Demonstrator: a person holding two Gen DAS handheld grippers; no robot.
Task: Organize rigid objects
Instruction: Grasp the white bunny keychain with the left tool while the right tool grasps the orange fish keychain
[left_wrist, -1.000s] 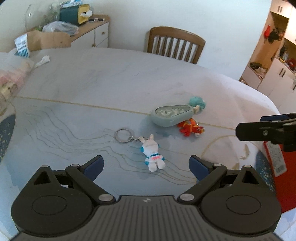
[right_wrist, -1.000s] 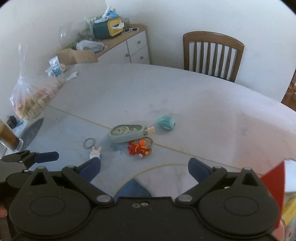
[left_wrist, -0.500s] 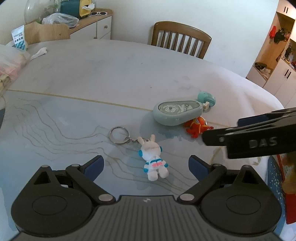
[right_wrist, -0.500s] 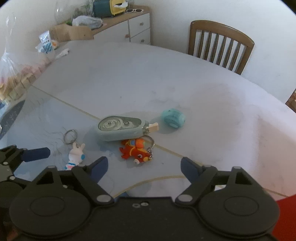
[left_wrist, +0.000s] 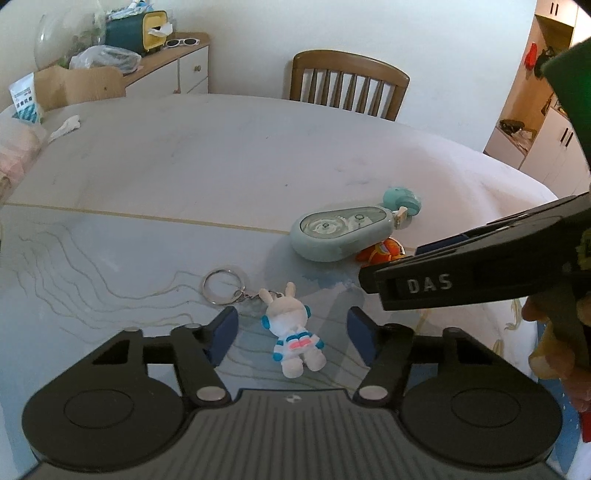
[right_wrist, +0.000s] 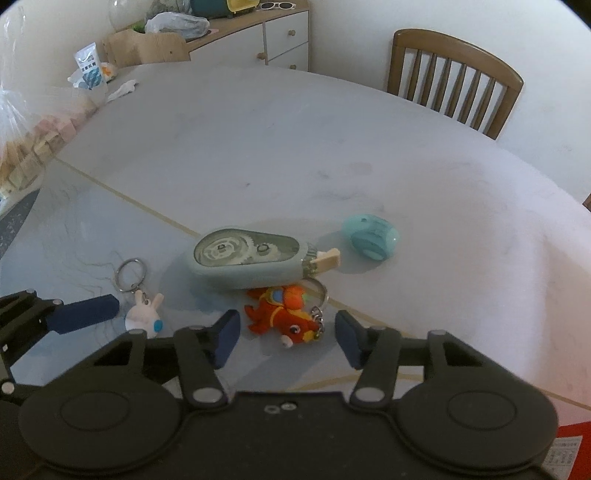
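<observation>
Our left gripper (left_wrist: 293, 332) has just been closing, half-open astride the rabbit (left_wrist: 295, 332), pads clear; our right gripper (right_wrist: 286, 338), also closing, straddles the fish (right_wrist: 286, 314) ungripped, tape roller (right_wrist: 251, 260) at 12 o'clock

Left gripper (left_wrist: 293, 334) over the table (left_wrist: 221, 166), jaws just closing in with the white rabbit keychain (left_wrist: 293, 332) between the pads, gaps showing either side. The right gripper (left_wrist: 461, 275) juts in from the right, covering part of the orange toy (left_wrist: 380, 253) beside the correction tape dispenser (left_wrist: 340, 230).
</observation>
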